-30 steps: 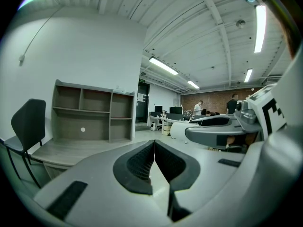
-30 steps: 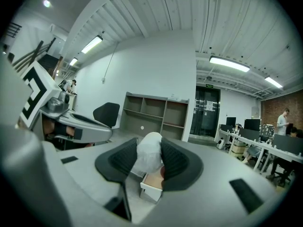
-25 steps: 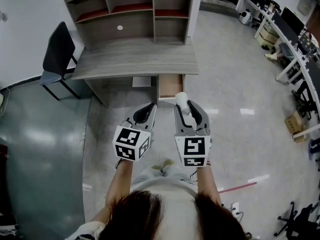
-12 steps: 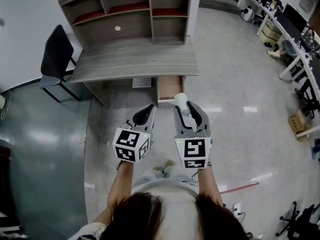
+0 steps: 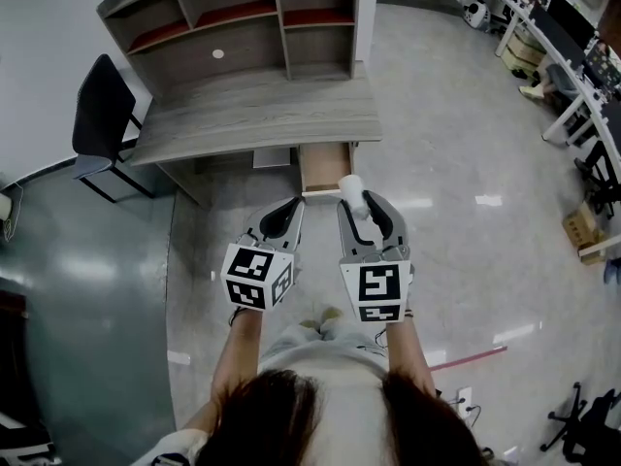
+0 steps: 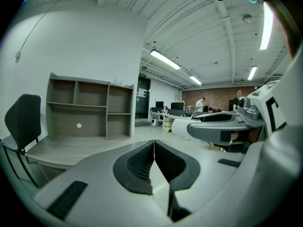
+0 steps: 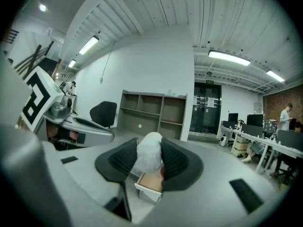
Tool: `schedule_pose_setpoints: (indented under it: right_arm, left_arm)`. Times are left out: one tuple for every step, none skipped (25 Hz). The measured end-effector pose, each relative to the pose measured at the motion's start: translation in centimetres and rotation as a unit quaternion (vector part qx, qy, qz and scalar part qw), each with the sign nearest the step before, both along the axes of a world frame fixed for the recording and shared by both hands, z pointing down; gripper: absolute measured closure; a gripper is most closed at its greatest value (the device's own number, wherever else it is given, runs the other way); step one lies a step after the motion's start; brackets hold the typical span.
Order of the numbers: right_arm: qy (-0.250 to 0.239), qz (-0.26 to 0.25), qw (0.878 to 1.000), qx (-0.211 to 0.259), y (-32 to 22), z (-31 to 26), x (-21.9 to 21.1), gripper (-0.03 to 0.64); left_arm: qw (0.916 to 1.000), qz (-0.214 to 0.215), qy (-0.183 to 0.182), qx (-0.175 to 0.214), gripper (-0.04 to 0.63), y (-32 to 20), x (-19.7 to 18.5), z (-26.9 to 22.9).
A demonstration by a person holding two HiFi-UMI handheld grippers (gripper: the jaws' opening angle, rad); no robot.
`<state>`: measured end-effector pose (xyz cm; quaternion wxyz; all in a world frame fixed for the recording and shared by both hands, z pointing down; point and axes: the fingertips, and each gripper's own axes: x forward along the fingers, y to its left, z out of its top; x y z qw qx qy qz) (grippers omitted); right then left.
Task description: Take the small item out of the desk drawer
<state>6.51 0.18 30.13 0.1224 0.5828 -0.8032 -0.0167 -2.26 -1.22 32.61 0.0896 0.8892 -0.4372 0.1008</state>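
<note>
The wooden desk (image 5: 257,115) has its small drawer (image 5: 324,168) pulled open below the right end of the top. My right gripper (image 5: 361,205) hovers just in front of the drawer, shut on a small white rounded item (image 5: 352,192). In the right gripper view the white item (image 7: 148,156) sits squeezed between the two black pads, with the open drawer (image 7: 150,186) below it. My left gripper (image 5: 289,208) hangs beside the right one, jaws together and empty. In the left gripper view the left gripper (image 6: 153,144) has its tips touching.
A shelf hutch (image 5: 243,27) stands on the desk's back. A black chair (image 5: 97,115) is left of the desk. Office desks with monitors (image 5: 572,47) line the far right. Glossy floor spreads around me, and people (image 7: 287,115) stand far off.
The desk sits slightly higher and further left in the head view. Both grippers keep their pose side by side; the white item stays in the right one.
</note>
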Motion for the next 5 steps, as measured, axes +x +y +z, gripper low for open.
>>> schedule_pose_setpoints:
  right_arm:
    - [0.000, 0.000, 1.000, 0.000, -0.10, 0.03, 0.17, 0.453]
    - [-0.001, 0.000, 1.000, 0.001, -0.22, 0.05, 0.31, 0.453]
    - [-0.001, 0.000, 1.000, 0.001, -0.35, 0.05, 0.47, 0.453]
    - [-0.001, 0.000, 1.000, 0.002, -0.48, 0.04, 0.63, 0.453]
    - [0.000, 0.000, 1.000, 0.002, -0.62, 0.03, 0.79, 0.453]
  left_arm:
    - [1.0000, 0.001, 0.000, 0.000, 0.577, -0.09, 0.19, 0.04]
    - [1.0000, 0.001, -0.001, 0.000, 0.577, -0.20, 0.36, 0.08]
    - [1.0000, 0.001, -0.001, 0.000, 0.577, -0.31, 0.53, 0.12]
    - [1.0000, 0.001, -0.001, 0.000, 0.577, -0.44, 0.72, 0.15]
    - [1.0000, 0.001, -0.001, 0.000, 0.577, -0.57, 0.91, 0.18]
